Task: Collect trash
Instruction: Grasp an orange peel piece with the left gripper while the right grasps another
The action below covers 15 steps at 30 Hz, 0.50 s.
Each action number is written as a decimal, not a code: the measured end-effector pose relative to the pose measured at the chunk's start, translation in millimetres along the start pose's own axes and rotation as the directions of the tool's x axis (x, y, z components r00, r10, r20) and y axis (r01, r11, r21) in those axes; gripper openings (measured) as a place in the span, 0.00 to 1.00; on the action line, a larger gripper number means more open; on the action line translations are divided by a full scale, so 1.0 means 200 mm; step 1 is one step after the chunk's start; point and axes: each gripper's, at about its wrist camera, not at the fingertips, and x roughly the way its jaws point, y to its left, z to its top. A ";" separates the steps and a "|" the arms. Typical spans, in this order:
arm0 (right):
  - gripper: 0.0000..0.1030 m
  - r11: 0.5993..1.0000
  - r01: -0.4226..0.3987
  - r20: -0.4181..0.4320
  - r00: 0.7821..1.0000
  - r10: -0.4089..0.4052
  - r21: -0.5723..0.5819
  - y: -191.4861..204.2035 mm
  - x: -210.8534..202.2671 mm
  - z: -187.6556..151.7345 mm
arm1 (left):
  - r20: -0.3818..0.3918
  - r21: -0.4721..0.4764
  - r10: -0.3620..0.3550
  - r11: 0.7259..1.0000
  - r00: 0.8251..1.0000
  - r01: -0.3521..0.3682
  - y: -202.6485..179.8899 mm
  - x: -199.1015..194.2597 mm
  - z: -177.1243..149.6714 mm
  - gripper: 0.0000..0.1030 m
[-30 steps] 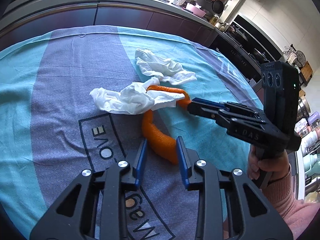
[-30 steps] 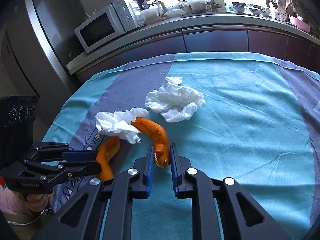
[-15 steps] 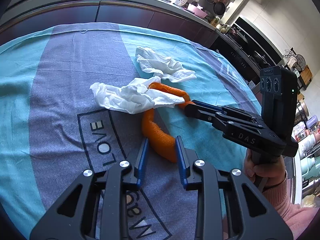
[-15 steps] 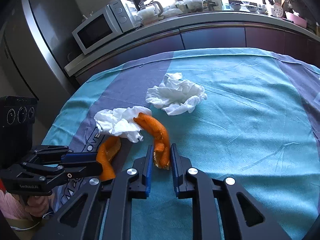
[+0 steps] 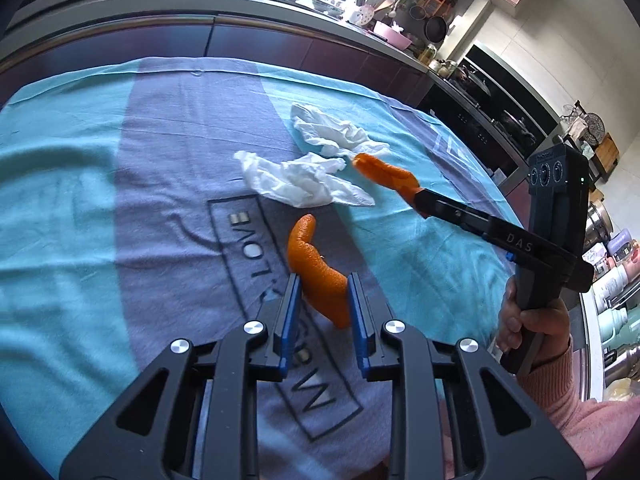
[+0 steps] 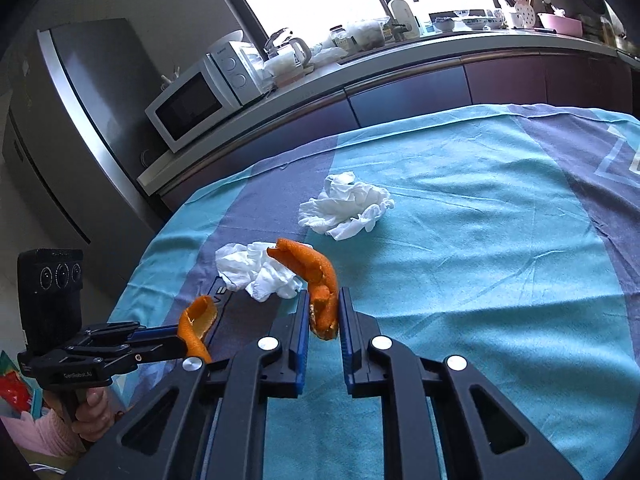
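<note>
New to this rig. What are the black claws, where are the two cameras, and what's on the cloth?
No robot: a person holds a two-finger gripper in each hand, with a fisheye camera on each looking along the fingers. In the left wrist view, the left gripper is clamped on one orange peel piece; the right gripper appears across the frame. In the right wrist view, the right gripper is clamped on the other peel piece; its jaws have just been closing. Two crumpled white tissues lie on the blue and purple tablecloth.
</note>
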 end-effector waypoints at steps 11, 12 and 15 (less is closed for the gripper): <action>0.12 0.987 -0.143 0.006 0.990 0.144 -0.071 0.29 0.03 -0.03 | 0.078 -0.084 0.111 0.991 0.991 -0.104 0.24 -0.33 -0.16 0.23; 0.12 0.984 -0.160 -0.008 0.987 0.160 -0.081 0.32 0.06 -0.03 | 0.086 -0.095 0.122 0.989 0.989 -0.113 0.26 -0.36 -0.18 0.23; 0.12 0.973 -0.211 -0.046 0.977 0.208 -0.097 0.43 0.14 -0.05 | 0.110 -0.124 0.149 0.983 0.983 -0.135 0.33 -0.45 -0.20 0.23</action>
